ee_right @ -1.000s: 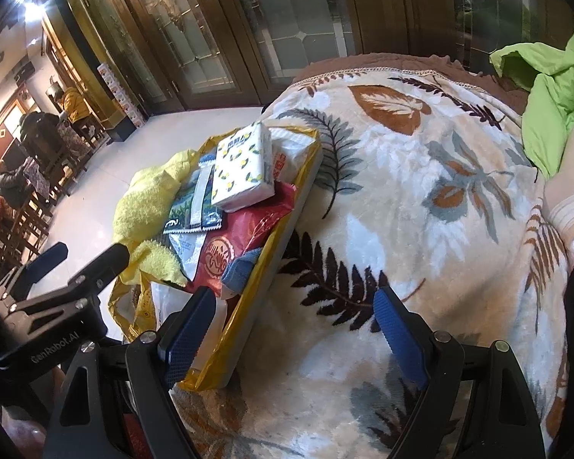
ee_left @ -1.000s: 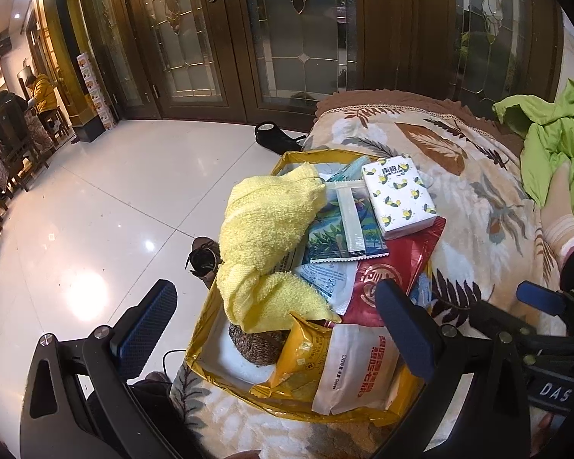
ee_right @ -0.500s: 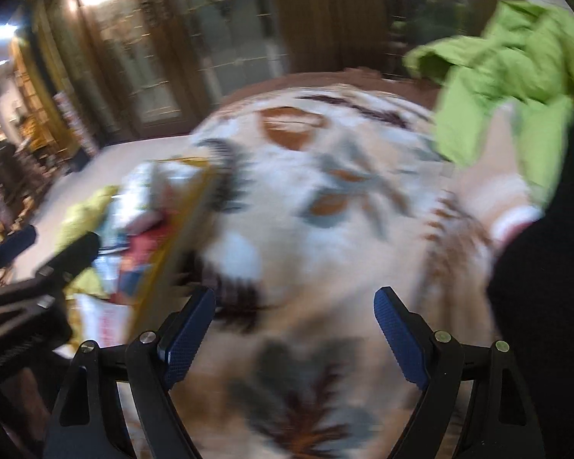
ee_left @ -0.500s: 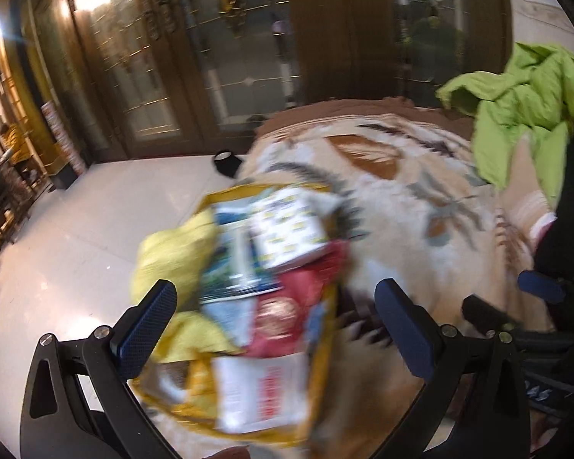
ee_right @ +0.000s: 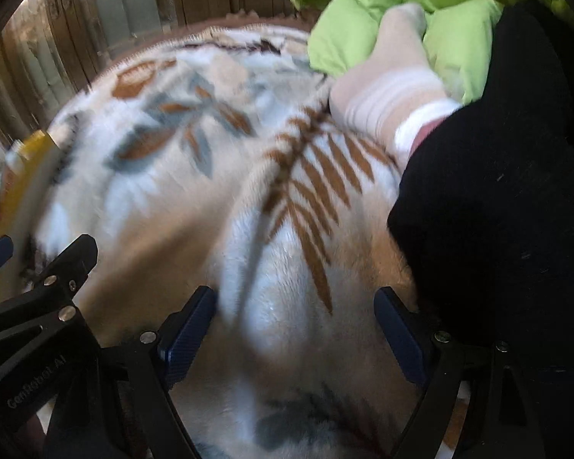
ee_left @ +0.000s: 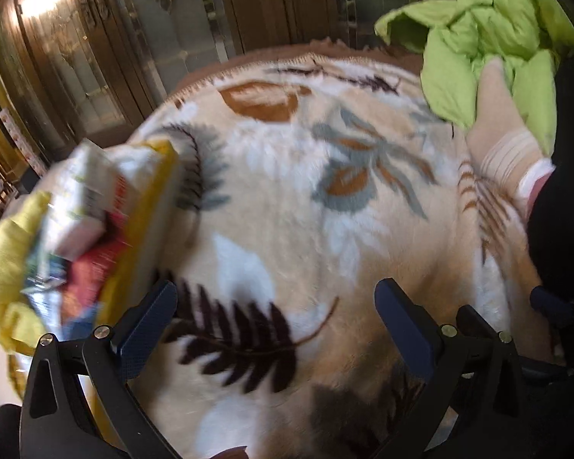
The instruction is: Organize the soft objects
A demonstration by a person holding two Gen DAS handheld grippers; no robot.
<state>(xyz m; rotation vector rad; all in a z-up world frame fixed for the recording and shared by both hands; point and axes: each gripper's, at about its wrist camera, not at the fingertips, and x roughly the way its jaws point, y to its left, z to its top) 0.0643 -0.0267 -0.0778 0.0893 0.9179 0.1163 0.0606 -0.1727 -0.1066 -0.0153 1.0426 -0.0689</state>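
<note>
Seemingly between picks, both tongs, left (ee_left: 275,317) and right (ee_right: 294,325), hang spread and empty over the blanket (ee_left: 306,199), so next comes reaching ahead-right to the green cloth (ee_right: 367,11).

Bare blanket (ee_left: 287,229) between yellow tray (ee_left: 149,229) and socked foot (ee_right: 386,88).

Leaf-patterned cream blanket (ee_left: 287,199), lime-green quilt (ee_left: 490,34)
</note>
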